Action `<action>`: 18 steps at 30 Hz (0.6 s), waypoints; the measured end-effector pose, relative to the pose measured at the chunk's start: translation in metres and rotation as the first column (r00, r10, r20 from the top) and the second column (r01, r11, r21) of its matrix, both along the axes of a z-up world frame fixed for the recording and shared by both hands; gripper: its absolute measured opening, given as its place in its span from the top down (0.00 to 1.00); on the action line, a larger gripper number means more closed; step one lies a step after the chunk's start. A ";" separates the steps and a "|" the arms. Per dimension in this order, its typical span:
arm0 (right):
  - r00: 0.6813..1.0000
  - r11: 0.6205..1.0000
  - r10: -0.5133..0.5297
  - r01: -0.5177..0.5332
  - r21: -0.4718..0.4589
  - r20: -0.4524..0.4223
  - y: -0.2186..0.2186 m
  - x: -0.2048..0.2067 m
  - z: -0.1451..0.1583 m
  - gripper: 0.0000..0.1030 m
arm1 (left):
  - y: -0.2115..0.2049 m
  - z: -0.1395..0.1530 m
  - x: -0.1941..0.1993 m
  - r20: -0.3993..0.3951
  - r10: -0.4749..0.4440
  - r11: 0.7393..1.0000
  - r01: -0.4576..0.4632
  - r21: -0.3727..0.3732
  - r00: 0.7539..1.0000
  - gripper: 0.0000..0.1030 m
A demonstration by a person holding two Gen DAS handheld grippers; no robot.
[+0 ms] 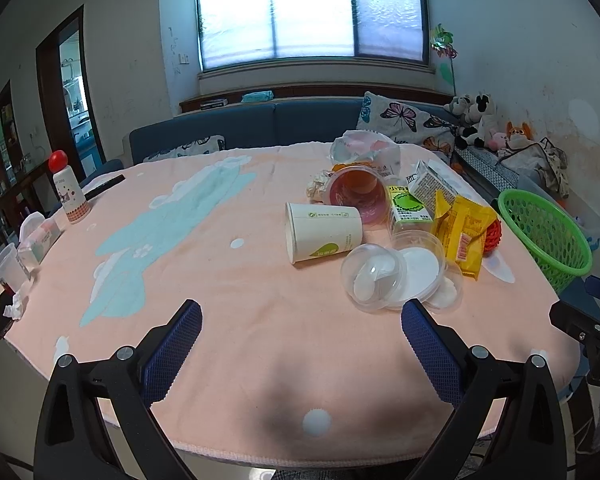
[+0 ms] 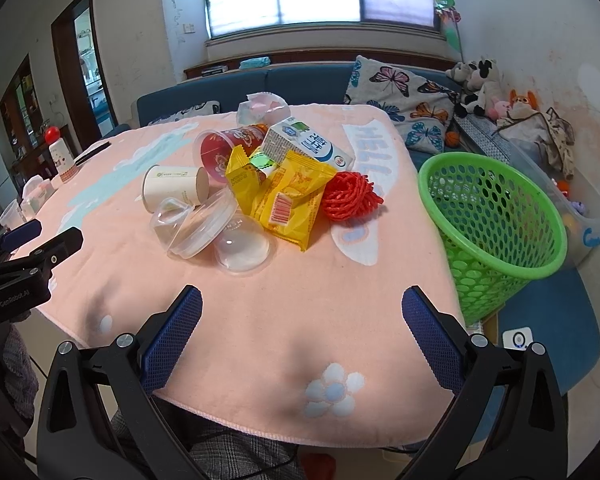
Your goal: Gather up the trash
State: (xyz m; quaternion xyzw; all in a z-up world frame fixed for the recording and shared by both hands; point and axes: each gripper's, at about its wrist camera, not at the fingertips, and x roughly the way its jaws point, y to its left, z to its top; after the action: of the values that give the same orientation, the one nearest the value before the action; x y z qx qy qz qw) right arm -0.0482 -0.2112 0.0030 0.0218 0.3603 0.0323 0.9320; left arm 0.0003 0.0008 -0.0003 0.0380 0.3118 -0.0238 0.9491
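Yellow wrappers [image 2: 288, 196] crumpled | paper cup [image 2: 172, 190] tipped | clear lids [image 2: 204, 228] stacked

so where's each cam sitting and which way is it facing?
Left wrist: behind the open left gripper, near table edge, facing the window; paper cup ahead, right gripper at right edge.
Right wrist: behind the open right gripper, facing the yellow wrappers and green basket; left gripper at left.
Shared: trash pile, basket.

The round red mesh scrubber [image 1: 493, 237] is mostly hidden behind the yellow foil snack wrappers [image 1: 465, 232] in the left view, and print on the white paper cup [image 1: 323, 232] is too small to read.
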 end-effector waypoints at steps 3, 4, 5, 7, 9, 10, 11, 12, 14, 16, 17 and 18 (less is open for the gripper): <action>1.000 1.000 0.000 0.000 0.000 0.002 -0.001 -0.001 0.000 0.04 | 0.000 0.000 0.000 0.001 0.002 1.000 -0.002 0.001 1.000 0.06; 1.000 1.000 0.001 -0.001 0.001 0.002 -0.001 0.000 0.000 0.04 | 0.000 0.000 0.000 0.001 0.001 1.000 -0.001 0.001 1.000 0.06; 1.000 1.000 0.001 -0.001 0.000 0.002 -0.001 0.000 0.000 0.04 | 0.000 0.000 0.000 0.001 0.001 1.000 -0.001 0.001 1.000 0.06; 1.000 1.000 0.000 0.000 0.000 0.003 -0.001 0.000 0.001 0.04 | -0.001 0.003 0.000 0.004 0.003 1.000 -0.003 0.001 1.000 0.06; 1.000 1.000 0.001 -0.001 0.003 0.005 0.000 0.000 0.001 0.04 | -0.001 0.004 0.000 0.008 0.003 1.000 -0.003 0.002 1.000 0.06; 1.000 1.000 0.001 -0.001 0.004 0.005 0.000 0.000 0.001 0.04 | -0.002 0.005 0.000 0.009 0.003 1.000 -0.003 0.001 1.000 0.06; 1.000 1.000 0.001 -0.002 0.005 0.005 0.000 0.000 0.001 0.04 | -0.002 0.005 0.000 0.009 0.002 1.000 -0.002 0.001 1.000 0.06; 1.000 1.000 0.001 -0.001 0.004 0.006 0.000 0.000 0.001 0.04 | -0.002 0.005 0.000 0.009 0.001 1.000 -0.001 0.001 1.000 0.06; 1.000 1.000 0.001 -0.001 0.006 0.006 -0.001 0.000 0.001 0.04 | -0.003 0.005 0.001 0.009 0.000 1.000 0.000 0.001 1.000 0.06; 1.000 1.000 0.001 -0.001 0.006 0.008 0.000 0.000 0.002 0.04 | -0.003 0.005 0.001 0.010 0.001 1.000 -0.001 0.001 1.000 0.06; 1.000 1.000 0.000 0.000 0.005 0.009 0.000 0.000 0.002 0.04 | -0.003 0.006 0.001 0.010 0.002 1.000 -0.002 0.000 1.000 0.06; 1.000 1.000 0.001 -0.001 0.006 0.010 0.000 0.000 0.002 0.04 | -0.003 0.006 0.001 0.009 0.002 1.000 -0.002 -0.002 1.000 0.06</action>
State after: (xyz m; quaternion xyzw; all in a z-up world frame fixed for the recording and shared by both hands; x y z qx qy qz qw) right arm -0.0483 -0.2110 0.0049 0.0244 0.3557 0.0337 0.9337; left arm 0.0018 -0.0023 0.0056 0.0369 0.3077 -0.0230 0.9505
